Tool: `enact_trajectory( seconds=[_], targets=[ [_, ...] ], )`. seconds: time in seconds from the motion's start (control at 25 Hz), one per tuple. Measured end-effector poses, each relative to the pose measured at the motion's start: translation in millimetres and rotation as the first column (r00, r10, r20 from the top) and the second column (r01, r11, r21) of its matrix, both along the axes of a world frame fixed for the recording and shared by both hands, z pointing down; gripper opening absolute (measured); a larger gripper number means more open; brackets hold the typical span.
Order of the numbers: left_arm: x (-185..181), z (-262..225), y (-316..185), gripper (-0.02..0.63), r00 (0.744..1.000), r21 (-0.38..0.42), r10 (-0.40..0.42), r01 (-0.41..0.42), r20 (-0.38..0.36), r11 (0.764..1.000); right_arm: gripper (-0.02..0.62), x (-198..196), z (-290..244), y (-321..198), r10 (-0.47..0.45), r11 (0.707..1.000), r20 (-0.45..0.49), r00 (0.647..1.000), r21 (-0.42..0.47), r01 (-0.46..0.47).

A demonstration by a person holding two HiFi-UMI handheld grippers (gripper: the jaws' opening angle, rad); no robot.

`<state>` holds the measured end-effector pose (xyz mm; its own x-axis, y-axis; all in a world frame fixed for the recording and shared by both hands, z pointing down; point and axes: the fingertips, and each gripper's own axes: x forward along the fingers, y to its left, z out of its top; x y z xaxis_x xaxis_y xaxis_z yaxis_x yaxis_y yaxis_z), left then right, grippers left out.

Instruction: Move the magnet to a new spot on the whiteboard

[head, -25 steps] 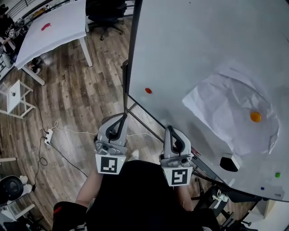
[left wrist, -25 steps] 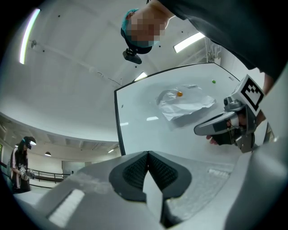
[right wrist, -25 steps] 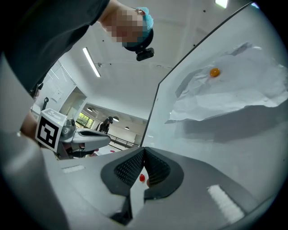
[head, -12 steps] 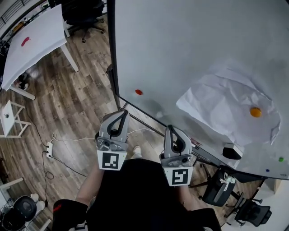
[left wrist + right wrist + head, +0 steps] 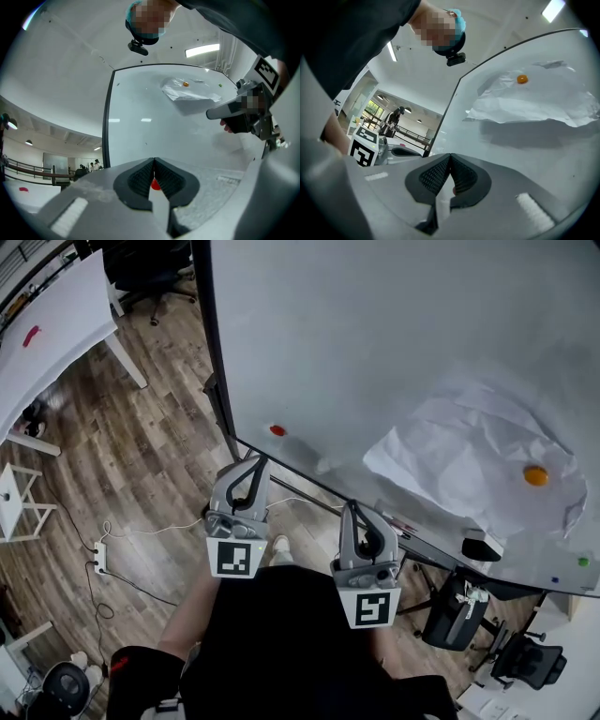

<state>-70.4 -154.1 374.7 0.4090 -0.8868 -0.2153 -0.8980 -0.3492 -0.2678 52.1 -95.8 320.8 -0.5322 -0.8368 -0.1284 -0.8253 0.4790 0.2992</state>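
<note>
A small red magnet sticks low on the left part of the whiteboard. My left gripper is just below and left of it, a short way off, and its jaws are shut with nothing held. In the left gripper view the red magnet shows beyond the closed jaws of that gripper. My right gripper hangs lower, near the board's bottom edge. Its jaws meet at the tip and hold nothing.
A crumpled white paper is pinned to the board by an orange magnet. An eraser sits on the board's ledge, with a green magnet nearby. A white table, an office chair and a power strip stand around.
My left gripper has moved closer to the red magnet, and the head view has shifted so the board sits further left. The right gripper has hardly moved.
</note>
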Motion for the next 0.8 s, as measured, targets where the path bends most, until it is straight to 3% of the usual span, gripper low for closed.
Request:
enact_trajectory(
  seconds=[0.32, 0.6, 0.8],
  targets=[
    [3, 19, -19, 0.018, 1.0, -0.041, 0.006, -0.006, -0.006, 0.999, 0.002, 7, 11, 4, 0.04, 0.999, -0.024, 0.999, -0.034, -0.041],
    [9, 34, -36, 0.106, 1.0, -0.088, -0.001, 0.0, -0.009, 0.996, 0.002, 20, 16, 8, 0.091, 0.995, -0.028, 0.996, -0.05, -0.092],
    [14, 44, -45, 0.124, 1.0, -0.136, -0.008, 0.006, -0.014, 0.991, 0.002, 27, 15, 8, 0.119, 0.991, -0.022, 0.993, -0.05, -0.12]
  ],
)
